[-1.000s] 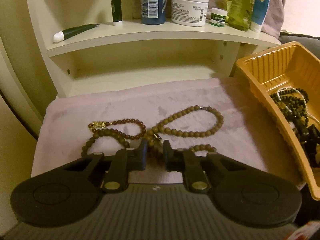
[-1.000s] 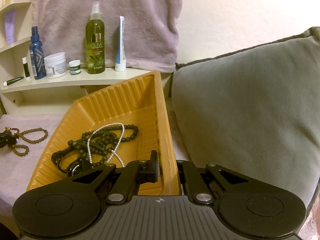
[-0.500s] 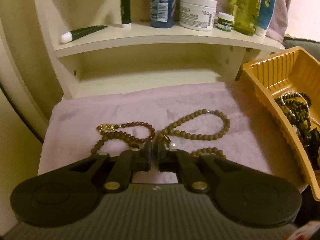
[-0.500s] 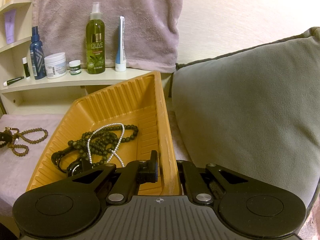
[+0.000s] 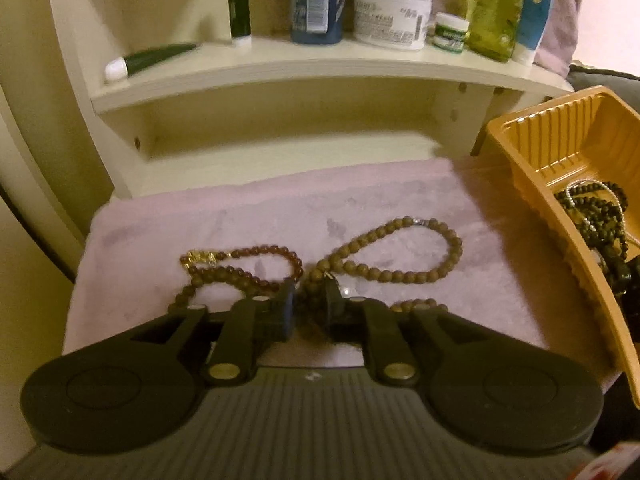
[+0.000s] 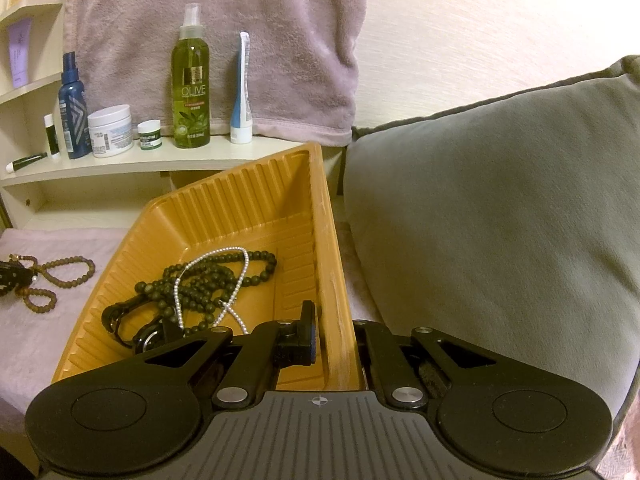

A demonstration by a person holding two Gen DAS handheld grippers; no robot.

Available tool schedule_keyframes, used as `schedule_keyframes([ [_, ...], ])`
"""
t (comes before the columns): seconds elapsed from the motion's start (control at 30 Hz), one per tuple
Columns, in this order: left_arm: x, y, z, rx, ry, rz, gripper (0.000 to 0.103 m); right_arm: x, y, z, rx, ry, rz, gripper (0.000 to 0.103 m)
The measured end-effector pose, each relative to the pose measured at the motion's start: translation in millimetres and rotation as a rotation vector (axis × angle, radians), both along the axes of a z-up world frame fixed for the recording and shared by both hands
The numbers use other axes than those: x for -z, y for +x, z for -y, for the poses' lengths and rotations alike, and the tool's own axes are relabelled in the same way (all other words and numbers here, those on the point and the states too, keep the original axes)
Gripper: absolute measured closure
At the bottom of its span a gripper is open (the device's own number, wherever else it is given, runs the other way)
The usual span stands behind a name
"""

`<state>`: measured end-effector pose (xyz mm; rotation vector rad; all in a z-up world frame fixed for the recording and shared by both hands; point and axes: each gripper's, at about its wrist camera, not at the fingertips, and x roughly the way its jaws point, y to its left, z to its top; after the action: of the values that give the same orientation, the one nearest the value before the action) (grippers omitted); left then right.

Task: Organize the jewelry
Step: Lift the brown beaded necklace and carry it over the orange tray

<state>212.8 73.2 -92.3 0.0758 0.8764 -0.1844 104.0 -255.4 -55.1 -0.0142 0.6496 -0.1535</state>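
Observation:
A tan bead strand [image 5: 400,274] and a darker reddish bracelet [image 5: 256,250] with a gold charm [image 5: 198,258] lie crossed on a pink towel [image 5: 280,208]. My left gripper [image 5: 310,302] sits where they cross. Its jaws are opening slightly, with a clump of beads filling the narrow gap between the pads. My right gripper [image 6: 334,334] is shut on the right wall of the orange tray [image 6: 224,208], one finger inside and the other outside. Dark green beads [image 6: 208,280], a thin pearl strand [image 6: 236,250] and black pieces lie in the tray.
A cream shelf [image 5: 320,68] behind the towel holds bottles, a white jar [image 5: 394,16], a small pot and tubes. The orange tray [image 5: 532,152] stands at the towel's right edge. A grey cushion [image 6: 500,208] presses against the tray's right side.
The left jaws closed around the crossing of the bead strands, then widened a little. The strands still lie on the towel. The right gripper and tray have not moved.

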Motion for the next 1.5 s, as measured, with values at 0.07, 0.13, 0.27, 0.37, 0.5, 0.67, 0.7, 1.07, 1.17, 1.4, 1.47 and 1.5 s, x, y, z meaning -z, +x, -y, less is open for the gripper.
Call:
schedule_keyframes([
  [0.07,-0.3,-0.5,-0.4,0.010,0.014,0.002,0.091,0.1,-0.2,-0.3,0.000,-0.001,0.000,0.098],
  [0.13,-4.7,-3.2,-1.8,0.011,0.005,0.012,0.098,-0.1,-0.1,-0.3,-0.001,-0.001,0.001,0.098],
  [0.27,-22.1,-7.8,-6.0,0.018,0.003,0.042,0.098,-0.1,0.2,0.0,-0.004,-0.001,0.003,0.098],
  [0.37,-40.0,-9.6,-9.6,0.025,-0.008,0.073,0.098,-0.3,0.6,0.3,-0.007,0.002,0.008,0.098],
  [0.5,-69.7,-10.5,-13.4,0.036,-0.032,0.124,0.098,-1.0,-0.8,-1.2,-0.009,0.001,0.014,0.098],
  [0.67,-109.9,-11.8,-8.4,0.071,-0.032,0.196,0.098,-1.5,-3.8,-1.7,-0.009,0.003,0.020,0.098],
  [0.7,-117.6,-11.6,-7.0,0.079,-0.030,0.211,0.098,-1.7,-3.6,-1.8,-0.008,0.004,0.021,0.098],
  [1.07,-189.9,-13.5,16.8,0.164,-0.043,0.351,0.099,-5.1,-4.8,-3.0,-0.012,0.010,0.034,0.098],
  [1.17,-207.8,-16.4,26.2,0.187,-0.052,0.392,0.099,-5.5,-5.0,-3.7,-0.012,0.010,0.035,0.098],
  [1.4,-245.0,-21.9,53.3,0.263,-0.118,0.452,0.099,-5.7,-5.8,-3.9,-0.013,0.011,0.037,0.098],
  [1.47,-252.3,-25.0,63.9,0.293,-0.136,0.462,0.099,-6.2,-5.4,-4.4,-0.012,0.013,0.039,0.098],
  [1.5,-255.4,-26.3,70.4,0.313,-0.146,0.465,0.099,-6.4,-5.4,-4.5,-0.011,0.014,0.040,0.098],
])
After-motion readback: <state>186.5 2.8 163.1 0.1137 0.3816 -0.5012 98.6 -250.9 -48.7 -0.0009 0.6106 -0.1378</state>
